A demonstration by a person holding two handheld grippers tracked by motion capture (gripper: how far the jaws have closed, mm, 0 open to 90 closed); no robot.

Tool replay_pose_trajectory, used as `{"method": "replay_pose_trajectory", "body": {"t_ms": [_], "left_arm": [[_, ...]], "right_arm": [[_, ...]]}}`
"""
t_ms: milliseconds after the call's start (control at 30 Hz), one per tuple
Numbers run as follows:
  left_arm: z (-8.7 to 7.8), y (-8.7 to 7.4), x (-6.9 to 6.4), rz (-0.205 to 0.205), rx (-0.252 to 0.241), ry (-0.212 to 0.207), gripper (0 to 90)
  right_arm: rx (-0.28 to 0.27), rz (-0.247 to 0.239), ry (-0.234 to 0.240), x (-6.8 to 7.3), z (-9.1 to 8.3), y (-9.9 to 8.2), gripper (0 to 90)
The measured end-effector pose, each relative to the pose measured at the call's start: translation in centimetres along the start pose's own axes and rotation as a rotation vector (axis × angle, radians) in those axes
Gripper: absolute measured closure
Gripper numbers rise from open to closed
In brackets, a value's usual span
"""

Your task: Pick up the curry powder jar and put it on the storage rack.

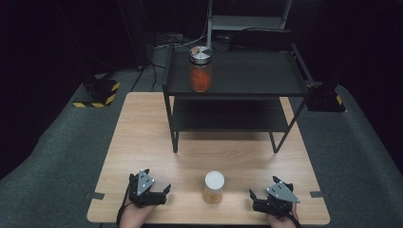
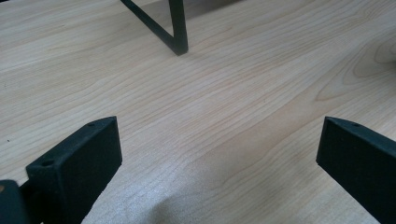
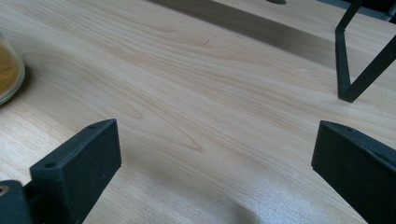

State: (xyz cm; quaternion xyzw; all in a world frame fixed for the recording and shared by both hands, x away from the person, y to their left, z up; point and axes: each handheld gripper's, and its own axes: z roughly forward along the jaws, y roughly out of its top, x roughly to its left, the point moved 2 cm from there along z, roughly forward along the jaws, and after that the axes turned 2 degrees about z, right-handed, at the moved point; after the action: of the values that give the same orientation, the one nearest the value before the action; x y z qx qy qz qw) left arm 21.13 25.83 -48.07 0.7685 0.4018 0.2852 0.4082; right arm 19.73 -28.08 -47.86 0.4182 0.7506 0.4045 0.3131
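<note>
A glass jar [image 1: 213, 188] with a white lid and yellowish contents stands near the table's front edge, midway between my two grippers. My left gripper [image 1: 159, 183] rests low over the wood to its left, open, with bare table between its jaws [image 2: 219, 140]. My right gripper [image 1: 262, 188] sits to the jar's right, also open and holding nothing [image 3: 217, 140]; the jar's curved side [image 3: 9, 74] shows at the left edge of the right gripper view. A second jar [image 1: 200, 71] with orange contents and a silver lid stands on the left of the shelf's top tier.
A black two-tier metal shelf [image 1: 247, 90] stands at the back of the wooden table [image 1: 142, 137]; its legs [image 2: 180, 32] [image 3: 345, 70] come down ahead of each gripper. Grey carpet surrounds the table, and dark equipment sits behind.
</note>
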Motion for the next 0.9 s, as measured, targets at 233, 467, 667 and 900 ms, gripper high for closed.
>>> {"method": "replay_pose_trajectory", "body": {"t_ms": [233, 467, 667, 900], "left_arm": [[0.1, 0.3, -0.2, 0.037, 0.022, 0.005, 0.4], [0.1, 0.3, -0.1, 0.041, 0.022, -0.006, 0.7], [-0.1, 0.0, 0.1, 0.030, 0.005, -0.014, 0.7], [-0.1, 0.1, -0.1, 0.046, 0.008, -0.009, 0.7]], "right_arm": [[-0.006, 0.018, -0.031, 0.4, -0.1, -0.1, 0.1], [-0.029, 0.014, -0.014, 0.6, -0.6, -0.1, 0.2], [-0.075, 0.019, 0.001, 1.0, -1.8, 0.2, 0.2], [-0.127, -0.001, 0.045, 1.7, -2.9, 0.8, 0.1]]}}
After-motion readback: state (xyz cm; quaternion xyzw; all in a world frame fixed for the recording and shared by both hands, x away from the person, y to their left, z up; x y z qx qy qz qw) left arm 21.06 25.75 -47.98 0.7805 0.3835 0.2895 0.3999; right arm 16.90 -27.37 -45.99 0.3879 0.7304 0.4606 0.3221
